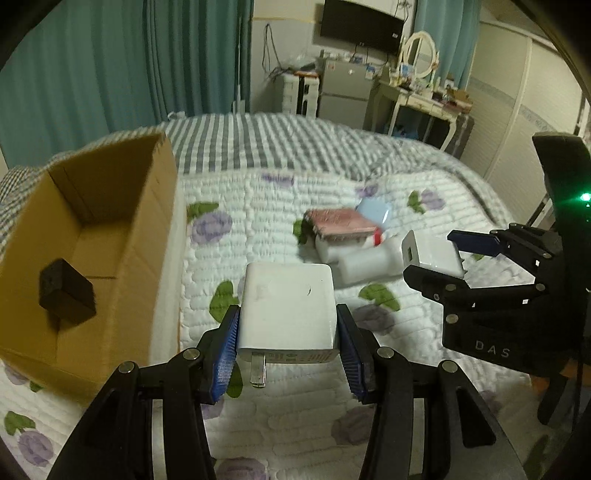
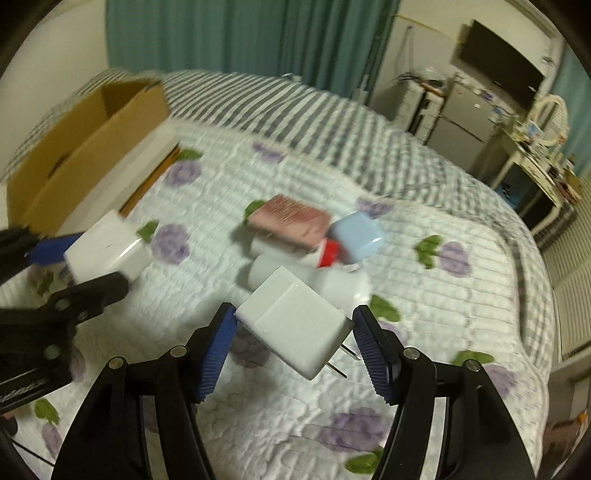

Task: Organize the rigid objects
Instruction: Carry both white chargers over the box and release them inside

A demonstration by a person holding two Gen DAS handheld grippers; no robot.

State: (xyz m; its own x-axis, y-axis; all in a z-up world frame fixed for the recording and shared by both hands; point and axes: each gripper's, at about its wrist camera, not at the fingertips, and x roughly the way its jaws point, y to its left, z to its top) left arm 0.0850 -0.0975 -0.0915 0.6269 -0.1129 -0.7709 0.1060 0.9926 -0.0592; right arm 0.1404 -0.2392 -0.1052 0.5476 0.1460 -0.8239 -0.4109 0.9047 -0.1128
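Note:
My left gripper (image 1: pixel 288 332) is shut on a white plug charger (image 1: pixel 288 306), held above the bed next to the open cardboard box (image 1: pixel 147 206). A black block (image 1: pixel 66 291) lies in that box. My right gripper (image 2: pixel 293 332) is shut on a second white plug charger (image 2: pixel 295 317), prongs pointing right; it also shows in the left wrist view (image 1: pixel 432 254). On the quilt lie a pink box (image 2: pixel 288 218), a light blue case (image 2: pixel 356 230), a white bottle (image 2: pixel 332 280) and a red-capped item (image 2: pixel 328 253). The left gripper (image 2: pixel 79 258) and its charger (image 2: pixel 107 243) show at left.
The floral quilted bed (image 2: pixel 406 295) carries everything. The box (image 2: pixel 88 147) stands at its far left. A desk with mirror (image 1: pixel 421 88), fridge (image 1: pixel 343 88) and wall TV (image 1: pixel 360 24) stand beyond the bed. Teal curtains (image 1: pixel 110 74) hang behind.

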